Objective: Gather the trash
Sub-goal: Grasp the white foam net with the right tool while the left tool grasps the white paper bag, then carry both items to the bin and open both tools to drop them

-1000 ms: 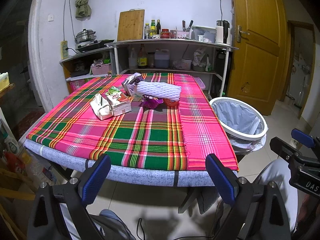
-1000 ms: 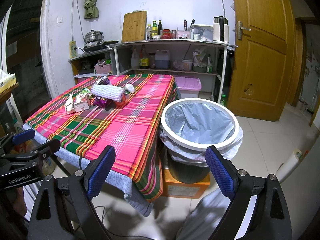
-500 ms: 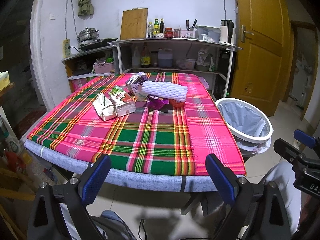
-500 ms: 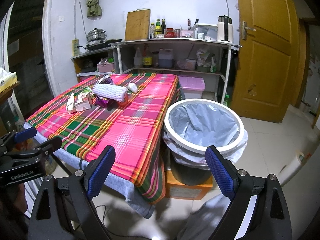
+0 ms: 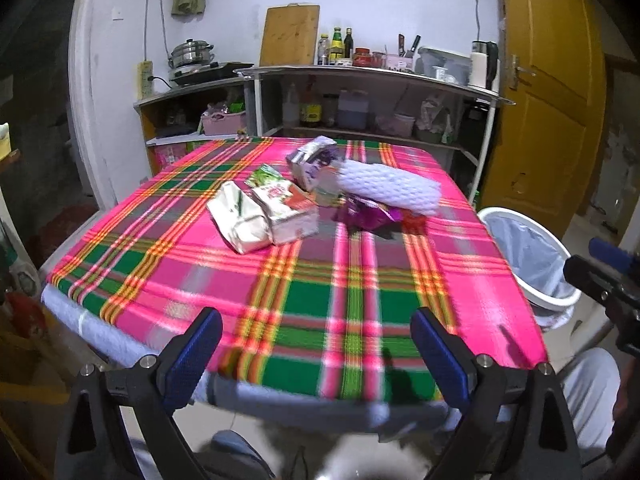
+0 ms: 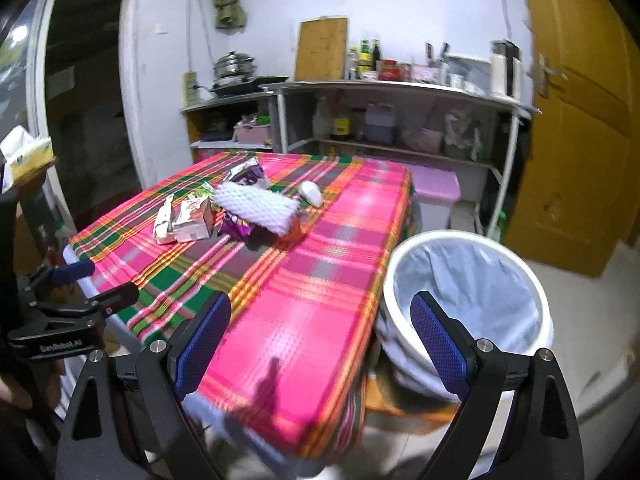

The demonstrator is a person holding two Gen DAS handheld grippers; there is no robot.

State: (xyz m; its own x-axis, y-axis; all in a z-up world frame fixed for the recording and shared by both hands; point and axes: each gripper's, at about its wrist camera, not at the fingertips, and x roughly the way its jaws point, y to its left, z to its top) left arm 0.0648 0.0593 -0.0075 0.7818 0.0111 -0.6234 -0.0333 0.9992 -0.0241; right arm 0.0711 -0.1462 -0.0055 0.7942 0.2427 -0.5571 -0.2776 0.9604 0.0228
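Trash lies in a heap on the plaid tablecloth (image 5: 320,280): a crumpled cream carton (image 5: 240,220), a red-and-white box (image 5: 290,216), a white foam net (image 5: 384,190), a purple wrapper (image 5: 368,216) and a purple-silver pack (image 5: 314,160). The heap also shows in the right wrist view, with the foam net (image 6: 256,206) and carton (image 6: 164,224). A white bin with a grey liner (image 6: 468,300) stands right of the table; it also shows in the left wrist view (image 5: 524,256). My left gripper (image 5: 316,352) is open and empty over the table's near edge. My right gripper (image 6: 320,336) is open and empty between table corner and bin.
A small white object (image 6: 311,194) lies on the cloth behind the heap. Shelves (image 5: 360,76) with bottles, a pot and a cutting board stand against the back wall. A yellow door (image 5: 548,100) is at the right. A pink lidded box (image 6: 436,188) sits by the shelves.
Both grippers have moved forward toward the table, so the trash heap and bin look larger. Both stay open and empty. The now frames are motion-blurred.
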